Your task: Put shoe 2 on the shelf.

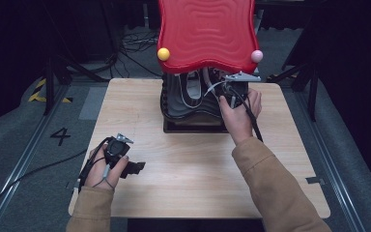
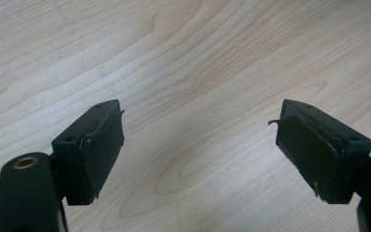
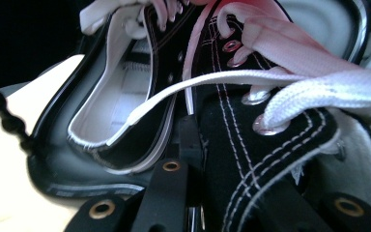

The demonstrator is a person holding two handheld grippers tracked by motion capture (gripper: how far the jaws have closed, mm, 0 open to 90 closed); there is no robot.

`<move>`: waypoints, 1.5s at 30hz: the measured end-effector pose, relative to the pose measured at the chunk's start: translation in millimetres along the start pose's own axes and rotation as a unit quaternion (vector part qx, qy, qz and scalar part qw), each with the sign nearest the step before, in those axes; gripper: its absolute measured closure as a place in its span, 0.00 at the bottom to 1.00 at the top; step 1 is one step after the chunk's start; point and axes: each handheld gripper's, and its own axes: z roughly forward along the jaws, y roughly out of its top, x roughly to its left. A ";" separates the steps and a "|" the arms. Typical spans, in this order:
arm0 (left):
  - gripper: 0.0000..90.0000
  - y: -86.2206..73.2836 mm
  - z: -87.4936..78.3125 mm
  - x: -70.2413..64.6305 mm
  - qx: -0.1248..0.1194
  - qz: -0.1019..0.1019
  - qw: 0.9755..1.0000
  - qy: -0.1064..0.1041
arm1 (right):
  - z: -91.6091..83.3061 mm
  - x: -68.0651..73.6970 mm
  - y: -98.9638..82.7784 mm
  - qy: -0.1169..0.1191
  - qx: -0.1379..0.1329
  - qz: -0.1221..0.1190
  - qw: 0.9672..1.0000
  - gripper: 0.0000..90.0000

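Nearest, left gripper (image 1: 136,167) idle above bare table (image 1: 188,169), jaws wide apart, nothing between. Farther on, right gripper (image 1: 224,94) nearly closed on canvas upper of black sneaker (image 3: 251,140) (laces loose, easily snagged) in dark holder (image 1: 174,99) under red board (image 1: 205,31). Best lifted slowly, grip firm, clear of laces.

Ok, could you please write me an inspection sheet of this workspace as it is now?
Surface: light wooden table, bare in front.
Job's things: black sneakers with white laces under a red wavy lid.
Clutter: nothing seen.
Grippers: right gripper shut on a sneaker's canvas edge; left gripper open above bare wood.
Cables: one trails from each gripper; more on the floor behind.
Surroundings: dark room, grey floor, a painted 4.
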 end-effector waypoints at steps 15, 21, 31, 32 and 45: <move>0.20 -2.3 -1.6 1.0 -0.001 -0.003 1.000 0.002 | 20.3 2.0 -17.6 -0.011 0.003 0.011 1.000 0.95; 0.20 0.5 1.4 -1.1 0.002 0.006 1.000 -0.002 | 29.7 9.1 -15.8 -0.016 0.020 0.027 0.999 0.95; 0.19 9.1 4.3 -1.4 -0.001 0.015 1.000 -0.011 | 24.4 4.1 -18.1 0.048 0.063 0.048 0.996 0.67; 0.19 10.7 4.7 -1.7 0.000 0.019 1.000 -0.012 | 21.9 2.9 -20.3 0.053 0.064 0.048 0.995 0.67; 0.19 34.1 19.6 -13.2 0.008 0.044 0.999 -0.030 | 0.9 -2.9 -32.1 0.073 0.128 0.046 0.988 0.59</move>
